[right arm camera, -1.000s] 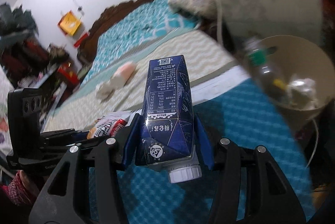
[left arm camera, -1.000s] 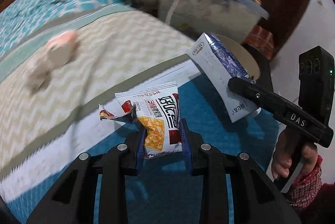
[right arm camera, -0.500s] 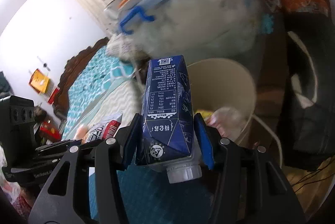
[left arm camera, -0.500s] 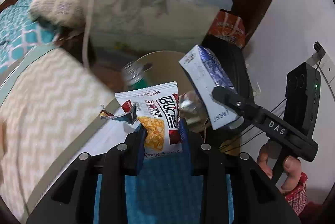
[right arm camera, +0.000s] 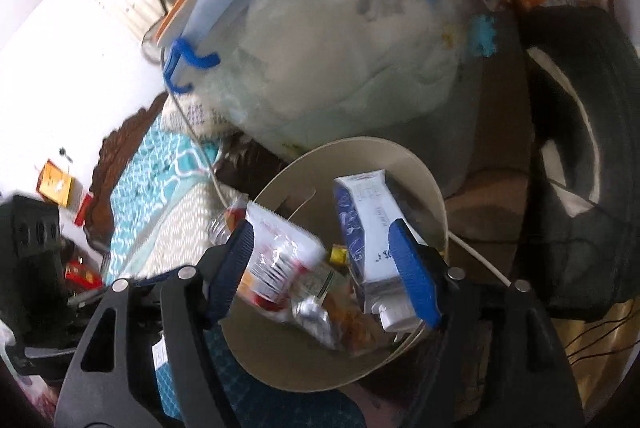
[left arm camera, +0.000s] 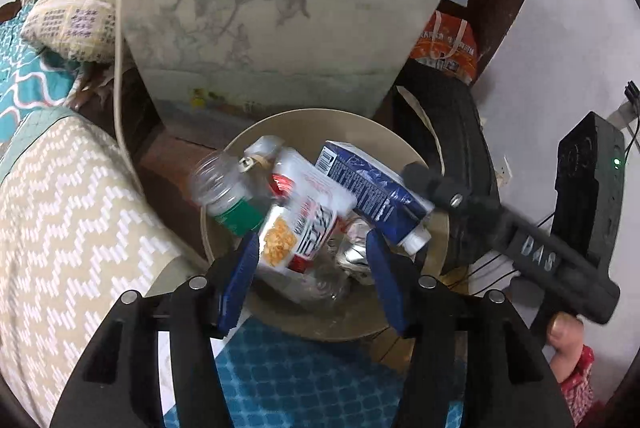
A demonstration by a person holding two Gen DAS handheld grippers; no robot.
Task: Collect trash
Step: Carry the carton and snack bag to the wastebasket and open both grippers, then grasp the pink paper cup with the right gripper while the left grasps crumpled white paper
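Both your grippers, left gripper [left arm camera: 310, 268] and right gripper [right arm camera: 324, 268], have just been opening over the beige bin [left arm camera: 304, 120]; snack packet [left arm camera: 296, 228] and blue carton [left arm camera: 368, 188] drop in, unpinched. Only your left view shows your right hand [left arm camera: 566, 342].

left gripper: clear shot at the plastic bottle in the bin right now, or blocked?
Probably not a clean one. The left gripper is open over the bin, but the snack packet lies across the plastic bottle, and the carton and right gripper crowd the opening.
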